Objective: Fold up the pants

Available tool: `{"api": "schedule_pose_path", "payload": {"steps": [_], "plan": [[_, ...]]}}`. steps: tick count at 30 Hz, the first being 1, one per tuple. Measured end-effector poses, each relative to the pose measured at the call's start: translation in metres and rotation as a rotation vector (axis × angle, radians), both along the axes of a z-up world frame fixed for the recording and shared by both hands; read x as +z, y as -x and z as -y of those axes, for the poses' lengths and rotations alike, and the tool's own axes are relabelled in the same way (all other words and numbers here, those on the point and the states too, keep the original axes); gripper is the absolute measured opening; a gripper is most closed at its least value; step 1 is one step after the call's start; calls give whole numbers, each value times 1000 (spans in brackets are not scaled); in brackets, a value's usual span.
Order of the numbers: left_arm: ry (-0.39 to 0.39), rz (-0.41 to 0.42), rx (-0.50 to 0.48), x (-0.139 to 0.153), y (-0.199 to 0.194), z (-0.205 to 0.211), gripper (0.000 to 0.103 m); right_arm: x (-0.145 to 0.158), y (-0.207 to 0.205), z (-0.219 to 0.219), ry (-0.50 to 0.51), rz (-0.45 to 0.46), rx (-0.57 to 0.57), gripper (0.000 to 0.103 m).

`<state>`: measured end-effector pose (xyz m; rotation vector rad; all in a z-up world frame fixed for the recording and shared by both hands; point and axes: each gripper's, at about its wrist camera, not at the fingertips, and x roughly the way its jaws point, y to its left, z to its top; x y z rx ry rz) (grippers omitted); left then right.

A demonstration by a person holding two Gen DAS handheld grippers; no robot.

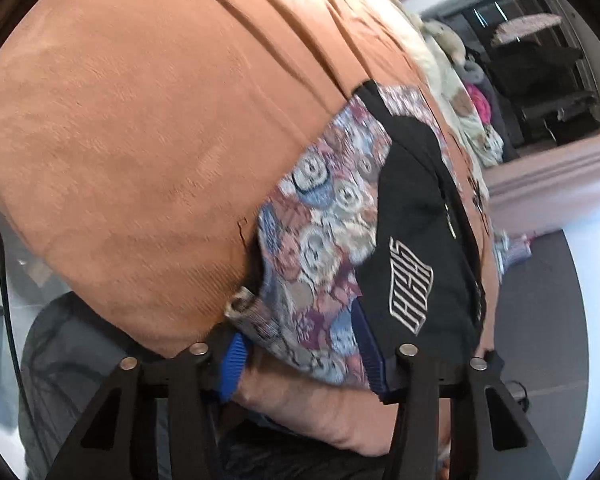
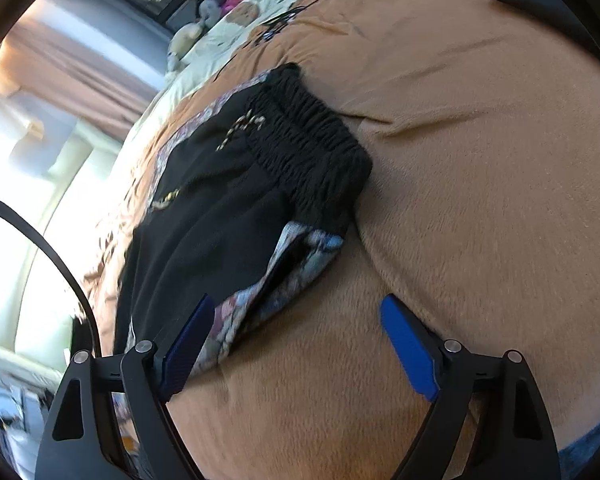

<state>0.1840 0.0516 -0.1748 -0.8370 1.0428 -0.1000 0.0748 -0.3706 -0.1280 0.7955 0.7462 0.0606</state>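
With the left claw (image 1: 304,354) clamped on the pants (image 1: 340,240) and the right claw (image 2: 298,344) wide and empty, the fold could be dragged askew on the bed cover (image 2: 480,200).

1 pair of black pants with floral patterned panels (image 2: 220,216) on 1 orange-brown plush blanket (image 2: 480,200); 1 cream printed quilt (image 2: 236,20); 2 black grippers with blue ribbed pads: left gripper (image 1: 304,356), right gripper (image 2: 300,344).
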Motion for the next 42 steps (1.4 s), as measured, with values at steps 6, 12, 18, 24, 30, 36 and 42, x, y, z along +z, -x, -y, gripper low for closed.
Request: {"api": "schedule_pose_path", "payload": {"steps": [6, 12, 18, 24, 30, 36, 42], "plan": [[-33, -1, 45, -2, 0, 0, 31, 0, -10, -2, -14, -2, -47, 74], [-26, 3, 33, -5, 5, 5, 32, -3, -21, -7, -63, 12, -31, 63], [-30, 24, 52, -7, -4, 3, 29, -10, -35, -4, -90, -1, -21, 23], [-34, 59, 77, 11, -1, -1, 6, -3, -19, 6, -115, 47, -33, 6], [-37, 185, 76, 55, -7, 4, 6, 17, -9, 2, -80, 99, -48, 6], [-39, 284, 67, 98, -34, 10, 6, 35, -14, 0, -74, 149, -29, 6], [-49, 343, 61, 130, -65, 19, 6, 43, -29, 4, -86, 174, -17, 6]]}}
